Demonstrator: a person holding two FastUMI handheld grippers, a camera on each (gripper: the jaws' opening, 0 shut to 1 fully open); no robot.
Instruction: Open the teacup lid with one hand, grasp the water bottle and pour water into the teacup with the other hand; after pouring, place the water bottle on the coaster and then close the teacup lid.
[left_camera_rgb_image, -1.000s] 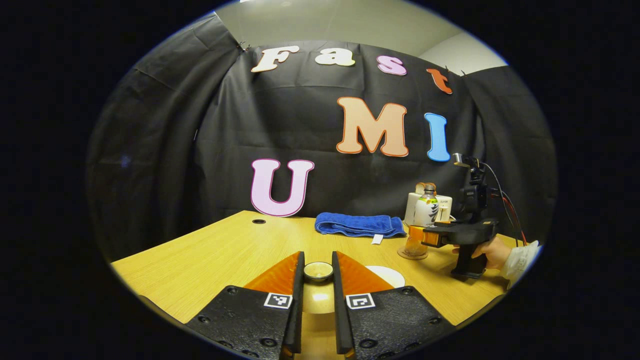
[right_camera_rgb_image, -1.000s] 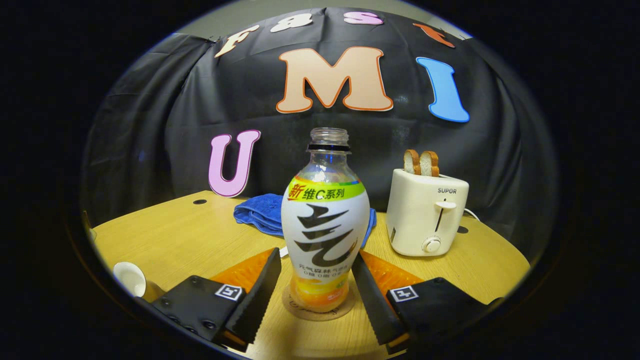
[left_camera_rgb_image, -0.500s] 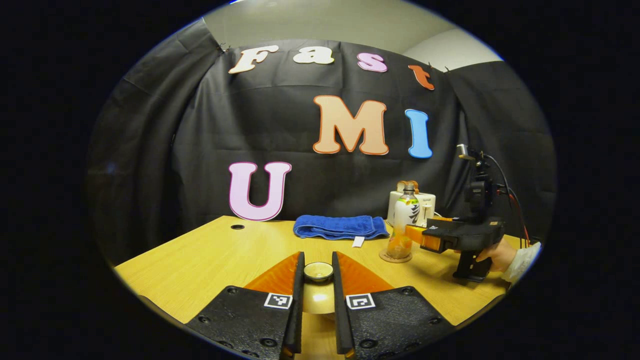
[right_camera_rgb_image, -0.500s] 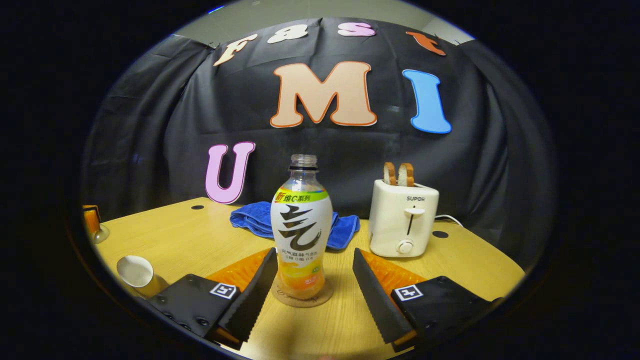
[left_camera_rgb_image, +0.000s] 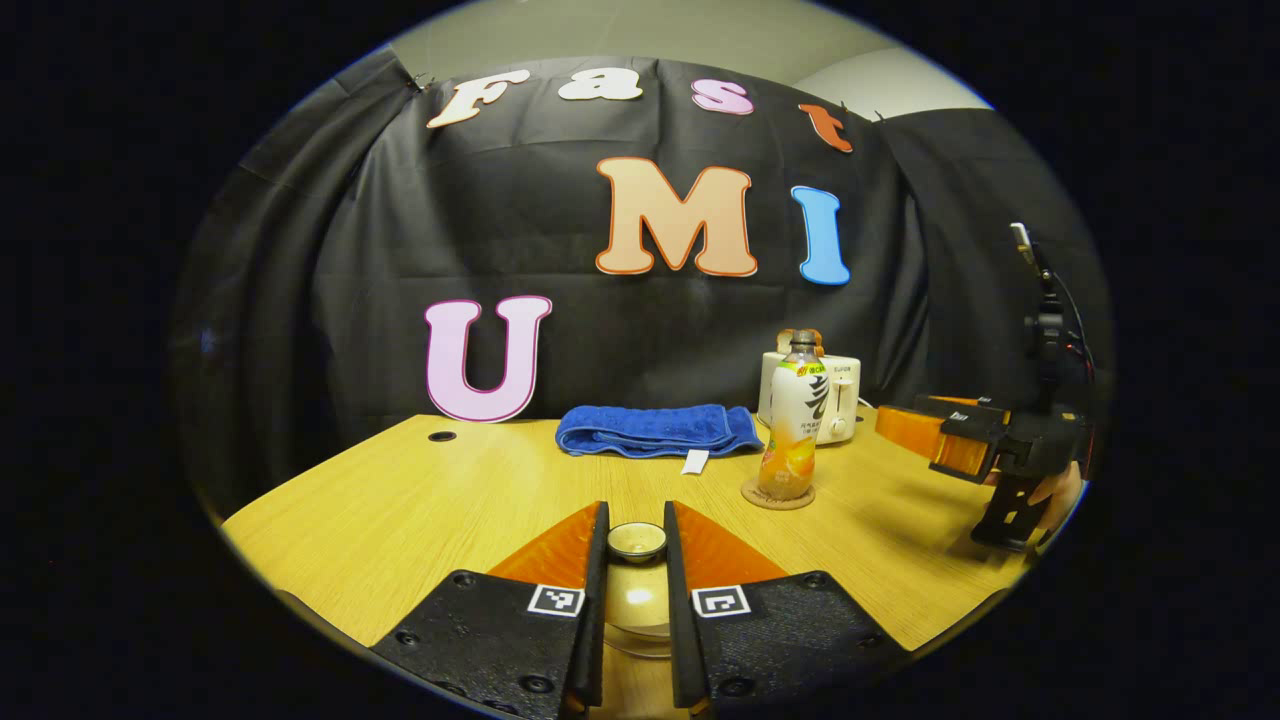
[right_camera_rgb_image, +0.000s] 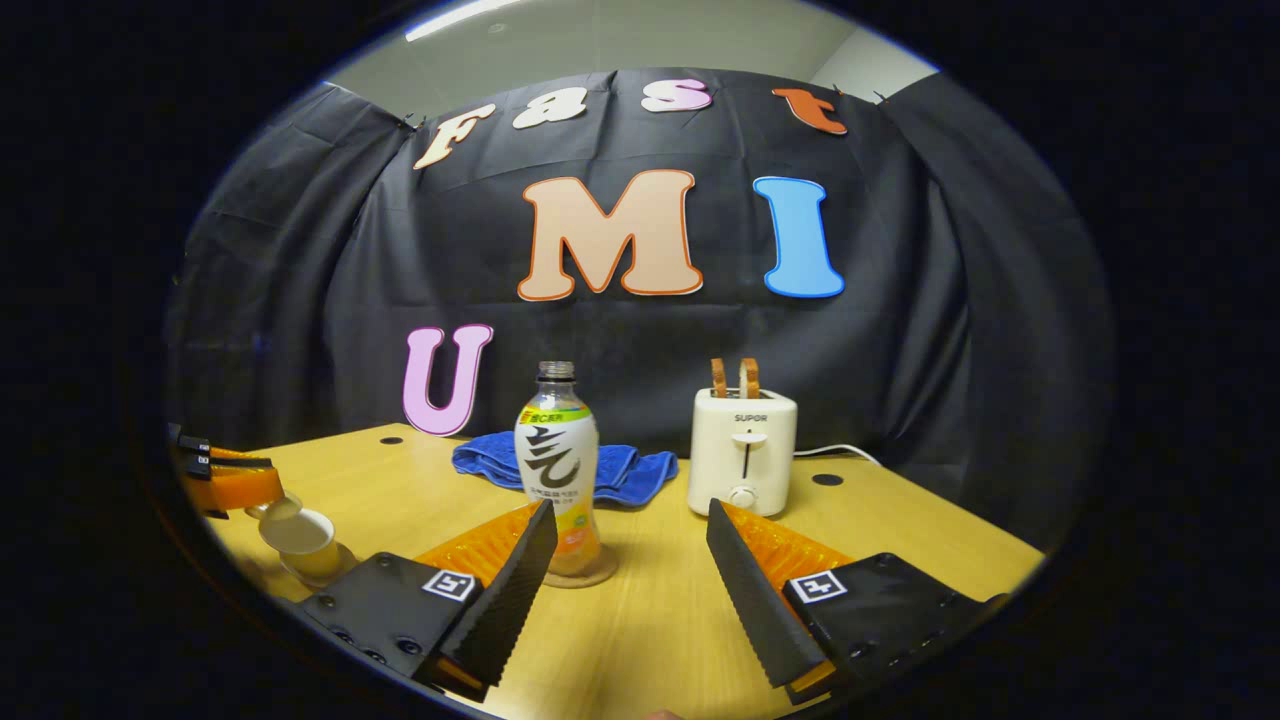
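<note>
My left gripper is shut on the small round knob of the golden teacup lid, which hangs between its fingers. In the right gripper view that lid sits tilted just above the rim of the pale teacup at the far left, with the left gripper holding it. The uncapped water bottle stands upright on the round coaster. My right gripper is open, its fingers drawn back from the bottle and apart from it. The left gripper view has the bottle on the coaster and the right gripper to its right.
A white toaster holding two bread slices stands behind and right of the bottle, and a folded blue towel lies at the back of the wooden table. A hand grips the right gripper's handle.
My right gripper has backed away from the bottle, which stays on the coaster. My left gripper has brought the lid down close over the teacup.
</note>
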